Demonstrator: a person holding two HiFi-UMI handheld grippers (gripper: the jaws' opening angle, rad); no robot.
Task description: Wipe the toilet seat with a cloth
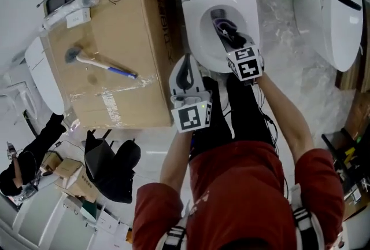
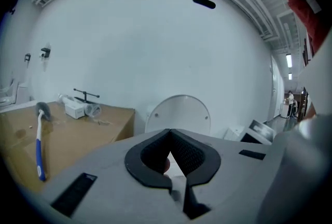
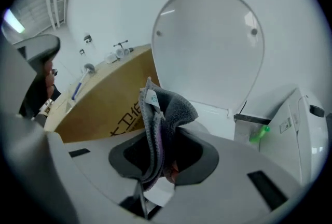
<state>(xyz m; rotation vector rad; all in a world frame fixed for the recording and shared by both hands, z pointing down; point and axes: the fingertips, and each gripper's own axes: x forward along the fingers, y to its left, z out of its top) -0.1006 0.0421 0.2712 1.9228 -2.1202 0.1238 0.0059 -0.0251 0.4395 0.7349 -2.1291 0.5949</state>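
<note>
now right gripper (image 3: 155, 179) fingers pinching cloth (image 3: 166, 109) above toilet seat (image 1: 192, 35); left gripper (image 2: 178, 181) fingers sitting closed, empty. risk: floppy cloth slipping from pinch, dropping into bowl (image 1: 209, 32).

Cardboard box (image 1: 115, 29) sits just beside the toilet (image 1: 193, 29) on its left, so I get no pass there. Raised lid (image 3: 207, 46) walls off the back. Over the bowl it's open from above. Right side: floor gap with crumpled plastic film (image 1: 274, 20), then a second white toilet (image 1: 329, 11).
</note>
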